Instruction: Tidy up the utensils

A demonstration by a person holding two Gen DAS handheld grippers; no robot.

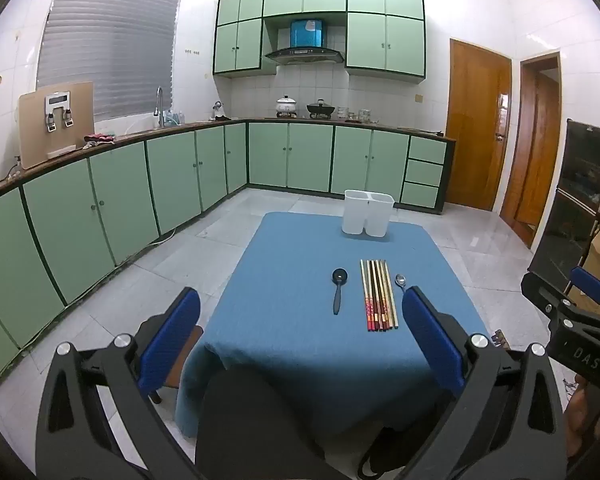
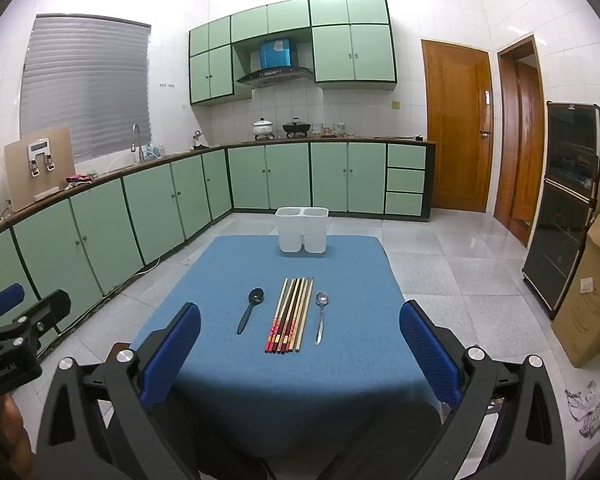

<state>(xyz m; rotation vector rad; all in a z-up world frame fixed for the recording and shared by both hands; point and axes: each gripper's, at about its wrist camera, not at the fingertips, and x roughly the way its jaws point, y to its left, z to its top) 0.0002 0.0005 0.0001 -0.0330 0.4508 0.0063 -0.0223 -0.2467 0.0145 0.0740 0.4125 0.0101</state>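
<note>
chopsticks (image 2: 290,314): lying in a tight flat row on the blue cloth, straight ahead of the right gripper (image 2: 300,354) and just past its fingertips. Thin, stiff and light I'd guess, and probably rolling around if nudged, so I'm thinking pinch across the bundle near the red patterned ends closest to the gripper.

black spoon (image 2: 251,314): sitting just left of the chopsticks, bowl pointing away. Looks like light plastic; the handle is the obvious place to grab.

metal spoon (image 2: 321,316): sitting just right of the chopsticks, same direction. Shiny and slim, so likely slippery. Mid-handle would be my pick.

holder (image 2: 302,230): white two-slot bin standing upright at the far edge of the table, well beyond the utensils. Looking empty from here, so nothing's sorted yet.

right gripper: hanging over the near edge, jaws spread wide, gripping nothing.

left gripper (image 1: 300,342): also gaping wide and empty, sitting beside the right one; from its view the utensils are falling ahead and a bit to the right.

table (image 2: 220,380): blue cloth draping over it, soft, so it could be bunching under a scrape.
</note>
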